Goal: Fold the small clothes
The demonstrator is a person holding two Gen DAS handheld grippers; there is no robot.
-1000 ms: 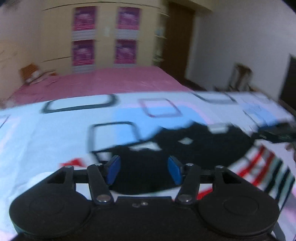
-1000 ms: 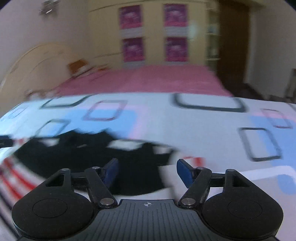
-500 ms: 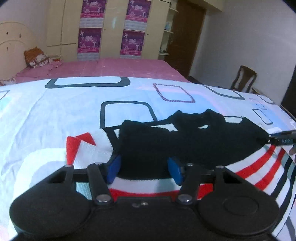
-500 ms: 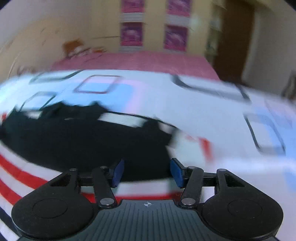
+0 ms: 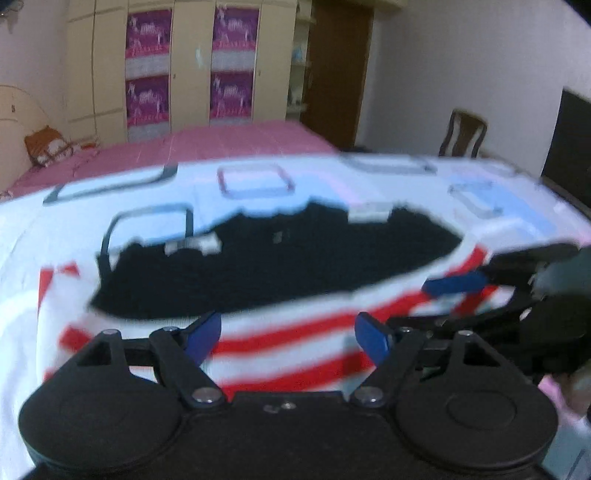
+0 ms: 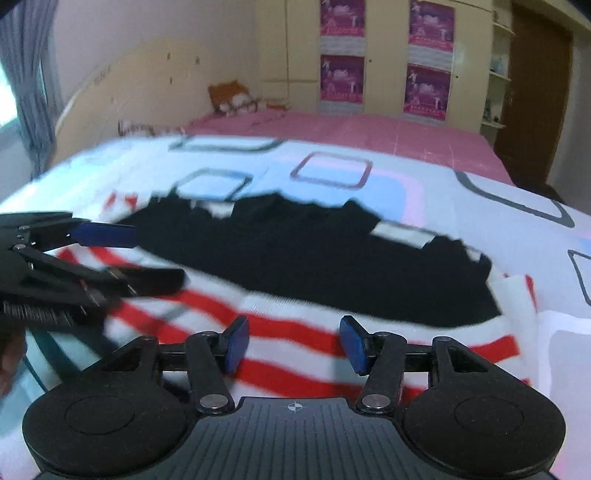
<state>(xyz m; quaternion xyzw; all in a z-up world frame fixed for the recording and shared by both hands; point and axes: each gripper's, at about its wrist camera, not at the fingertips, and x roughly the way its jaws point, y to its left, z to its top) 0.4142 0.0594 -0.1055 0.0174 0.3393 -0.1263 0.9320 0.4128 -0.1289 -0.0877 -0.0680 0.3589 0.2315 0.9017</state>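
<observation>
1. Cream wardrobe (image 5: pixel 192 70) carries 4 magenta posters (image 5: pixel 147 33).
2. Dark wooden door (image 5: pixel 336 70) stands right of it.
3. Wooden chair (image 5: pixel 463 134) sits against the white wall (image 5: pixel 461 55).
4. Grey curtain (image 6: pixel 26 85) hangs left.

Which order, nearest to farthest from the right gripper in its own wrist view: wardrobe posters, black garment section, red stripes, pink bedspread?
From the right gripper:
1. Red stripes, between its fingers.
2. Black garment section, just ahead.
3. Pink bedspread, beyond.
4. Wardrobe posters, far wall.
</observation>
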